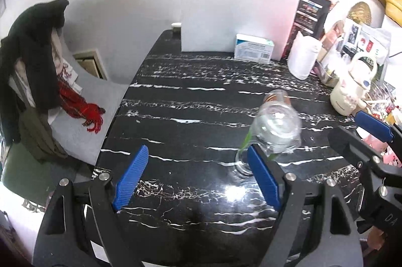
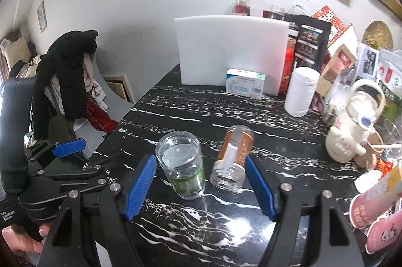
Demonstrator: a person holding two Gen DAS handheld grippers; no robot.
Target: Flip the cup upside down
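Fingers of the right gripper [image 2: 199, 185] stand wide apart with nothing between the pads, low over the black marble table [image 2: 276, 121]. Just ahead, in the gap, are two clear cups: the green cup [image 2: 181, 166] on the left, bottom up with its green label near the table, and the brown cup [image 2: 232, 157] on the right, tilted with its open mouth toward the camera and its base lifted back; whether it leans or lies, the right wrist view does not settle. They sit close but apart. The left gripper [image 1: 197, 179] is likewise spread and empty. From its camera the two cups overlap into one glassy shape, the green cup [image 1: 273, 131] in front, the brown cup [image 1: 276, 96] peeking out behind, and the right gripper [image 1: 364, 141] shows at the right edge. Farther back stand a white board [image 2: 231, 51], a small box [image 2: 245, 83] and a white jar [image 2: 301, 91].
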